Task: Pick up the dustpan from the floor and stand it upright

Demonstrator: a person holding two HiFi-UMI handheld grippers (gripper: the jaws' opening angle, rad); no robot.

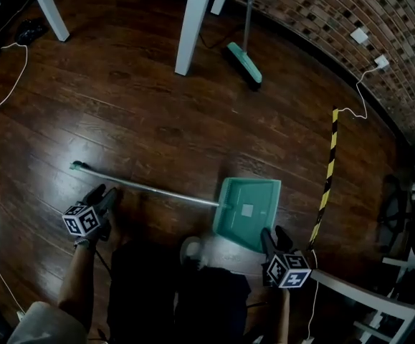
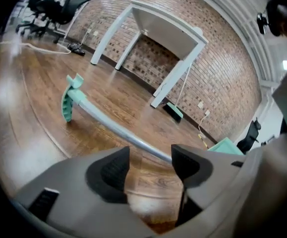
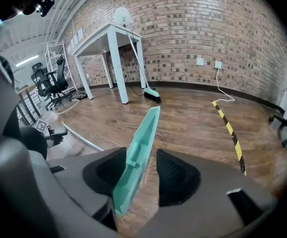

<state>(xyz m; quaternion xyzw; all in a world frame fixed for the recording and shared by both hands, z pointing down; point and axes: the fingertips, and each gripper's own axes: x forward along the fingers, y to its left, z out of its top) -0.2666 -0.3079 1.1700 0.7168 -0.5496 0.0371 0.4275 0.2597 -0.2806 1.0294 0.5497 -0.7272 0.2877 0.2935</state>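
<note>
The teal dustpan (image 1: 246, 205) lies on the dark wood floor, its long metal handle (image 1: 150, 188) running left to a teal grip end (image 1: 77, 166). My left gripper (image 1: 105, 193) hovers just near of the handle with its jaws wide apart. In the left gripper view the handle (image 2: 114, 125) crosses just beyond the fingertips (image 2: 117, 158), and nothing sits between them. My right gripper (image 1: 274, 233) is at the pan's near right corner. In the right gripper view the pan's wall (image 3: 142, 133) stands between the jaws of my right gripper (image 3: 142, 157), close to the left pad, with a gap on the right.
A teal broom (image 1: 244, 63) leans by a white table leg (image 1: 193, 27) at the back. A yellow-black tape strip (image 1: 327, 174) runs along the floor on the right. White cables (image 1: 361, 92) trail from the brick wall. A white frame (image 1: 379, 296) stands at the near right.
</note>
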